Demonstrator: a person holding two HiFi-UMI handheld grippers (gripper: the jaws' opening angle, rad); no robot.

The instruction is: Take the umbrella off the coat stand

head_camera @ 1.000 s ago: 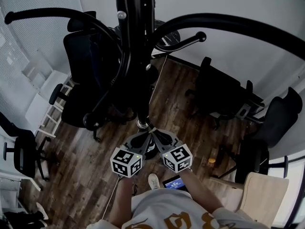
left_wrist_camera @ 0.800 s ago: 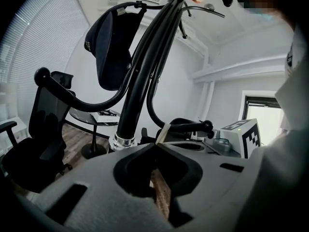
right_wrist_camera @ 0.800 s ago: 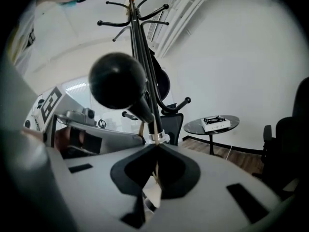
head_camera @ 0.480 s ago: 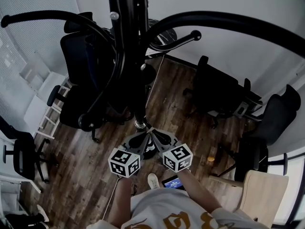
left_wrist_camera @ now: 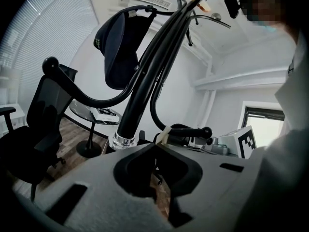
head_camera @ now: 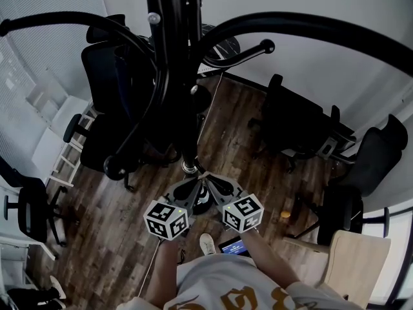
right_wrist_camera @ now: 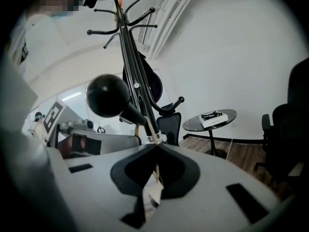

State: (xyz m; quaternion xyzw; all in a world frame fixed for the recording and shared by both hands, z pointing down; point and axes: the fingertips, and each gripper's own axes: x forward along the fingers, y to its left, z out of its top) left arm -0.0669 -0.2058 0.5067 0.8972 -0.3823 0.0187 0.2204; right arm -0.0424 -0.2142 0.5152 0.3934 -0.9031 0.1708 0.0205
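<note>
black furled umbrella (left_wrist_camera: 141,83), silver collar at its lower end, hangs along the coat stand (head_camera: 310,28). left tool (left_wrist_camera: 155,144) and right tool (right_wrist_camera: 157,145) are both closed, pinching its beige cord (right_wrist_camera: 150,129).

Office: swivel chairs (head_camera: 300,124), wooden floor (head_camera: 235,141)

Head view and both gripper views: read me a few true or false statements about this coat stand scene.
1. The left claw and right claw both have jaws together. True.
2. A pale strap runs between the right claw's jaws. True.
3. The floor is carpeted. False: it is wood planks.
4. The round table is bare. False: a flat box lies on it.
5. Office chairs stand around the coat stand. True.
</note>
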